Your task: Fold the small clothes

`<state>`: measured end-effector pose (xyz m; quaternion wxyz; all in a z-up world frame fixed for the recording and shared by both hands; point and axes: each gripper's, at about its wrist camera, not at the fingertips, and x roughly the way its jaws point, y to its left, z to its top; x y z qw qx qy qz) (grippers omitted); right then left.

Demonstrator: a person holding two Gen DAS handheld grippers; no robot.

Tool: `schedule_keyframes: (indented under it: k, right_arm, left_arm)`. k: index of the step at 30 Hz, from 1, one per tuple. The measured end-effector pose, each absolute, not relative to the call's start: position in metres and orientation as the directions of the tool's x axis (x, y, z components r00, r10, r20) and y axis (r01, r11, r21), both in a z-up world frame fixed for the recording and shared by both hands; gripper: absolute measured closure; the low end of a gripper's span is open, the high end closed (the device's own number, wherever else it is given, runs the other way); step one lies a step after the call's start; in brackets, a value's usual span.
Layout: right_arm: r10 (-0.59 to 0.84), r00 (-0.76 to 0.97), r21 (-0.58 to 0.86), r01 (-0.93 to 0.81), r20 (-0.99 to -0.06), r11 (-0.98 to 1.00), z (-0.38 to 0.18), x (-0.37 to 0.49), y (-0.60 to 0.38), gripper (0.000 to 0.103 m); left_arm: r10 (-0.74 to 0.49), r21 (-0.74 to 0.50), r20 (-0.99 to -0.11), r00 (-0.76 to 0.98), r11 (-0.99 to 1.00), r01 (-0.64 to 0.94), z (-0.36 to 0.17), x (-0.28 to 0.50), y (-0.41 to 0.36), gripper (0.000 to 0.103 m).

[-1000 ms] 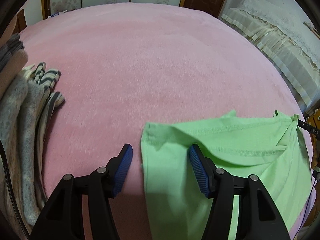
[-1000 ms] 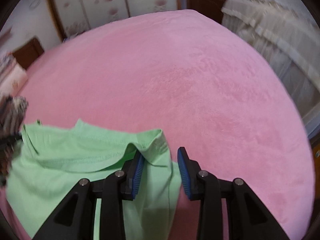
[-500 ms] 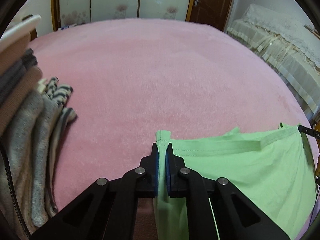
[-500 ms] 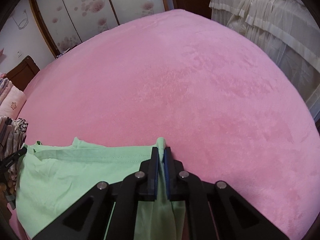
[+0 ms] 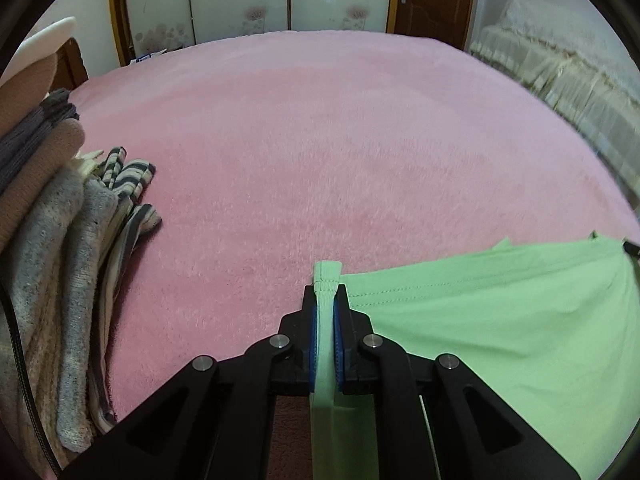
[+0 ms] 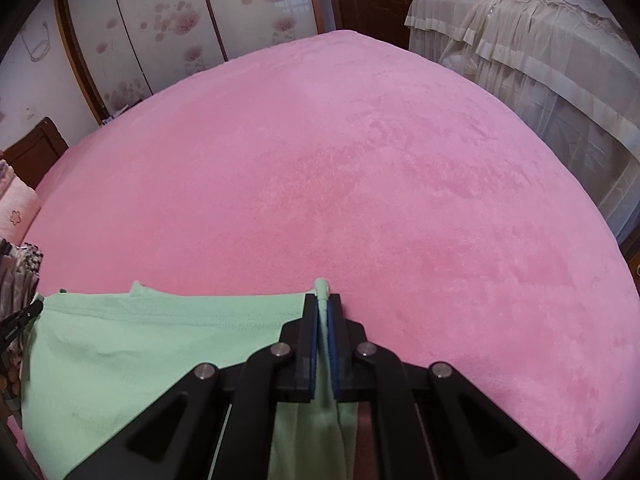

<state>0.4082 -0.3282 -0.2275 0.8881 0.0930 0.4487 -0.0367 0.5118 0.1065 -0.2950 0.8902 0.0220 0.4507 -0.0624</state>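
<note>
The left tongs [image 5: 327,312] and right tongs [image 6: 322,316] each pinch 1 corner of the green top [image 5: 500,320] over the pink bed [image 5: 320,140]. Keep the edge tight, lift evenly, and lay it flat for folding.

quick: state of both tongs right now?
Left tongs: closed on a corner of the light green cotton garment.
Right tongs: closed on the same garment's other corner.

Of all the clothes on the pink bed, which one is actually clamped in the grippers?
The light green garment; both grippers pinch its top edge. The grey and striped knits lie untouched at the left.
</note>
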Motion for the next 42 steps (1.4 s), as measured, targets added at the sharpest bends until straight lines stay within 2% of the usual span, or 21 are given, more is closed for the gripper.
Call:
schedule_keyframes:
  k: [2,5,6,8,16,20,23,31,36,42]
  right_arm:
    - [0.008,0.588,0.117,0.147,-0.809,0.982,-0.226,0.409,-0.326,0.099]
    - [-0.010,0.566,0.099,0.162,-0.825,0.982,-0.221,0.406,-0.326,0.093]
    - [-0.009,0.561,0.105,0.171,-0.828,0.980,-0.217,0.403,-0.327,0.090]
    - [0.005,0.561,0.126,0.179,-0.828,0.976,-0.207,0.396,-0.330,0.086]
    - [0.026,0.601,0.126,0.125,-0.799,0.984,-0.146,0.345,-0.323,0.086]
    - [0.043,0.617,0.139,0.108,-0.786,0.984,-0.129,0.308,-0.321,0.086]
    - [0.055,0.615,0.145,0.098,-0.786,0.985,-0.125,0.280,-0.322,0.086]
    - [0.072,0.571,0.175,0.127,-0.818,0.976,-0.150,0.227,-0.333,0.086]
    - [0.137,0.536,0.239,0.125,-0.833,0.963,-0.176,0.210,-0.329,0.086]
    - [0.161,0.502,0.250,0.115,-0.850,0.961,-0.203,0.206,-0.312,0.086]
  left_arm:
    - [-0.067,0.010,-0.810,0.582,0.992,0.129,-0.295,0.513,0.103,0.093]
    - [0.000,0.076,-0.820,0.573,0.991,0.108,-0.289,0.511,0.101,0.073]
    - [0.005,0.078,-0.824,0.566,0.991,0.105,-0.286,0.510,0.101,0.063]
    - [0.001,0.064,-0.834,0.551,0.993,0.095,-0.276,0.505,0.106,0.057]
    - [0.012,0.045,-0.836,0.548,0.998,0.047,-0.219,0.455,0.119,0.056]
    - [0.037,0.082,-0.869,0.494,0.994,0.069,-0.221,0.419,0.122,0.056]
    - [0.015,0.055,-0.892,0.452,0.996,0.075,-0.233,0.390,0.126,0.056]
    - [-0.050,-0.045,-0.916,0.397,0.999,0.022,-0.262,0.351,0.126,0.056]
    - [-0.071,-0.086,-0.916,0.396,0.996,-0.021,-0.273,0.332,0.133,0.056]
    - [-0.066,-0.103,-0.896,0.440,0.993,-0.060,-0.276,0.306,0.143,0.069]
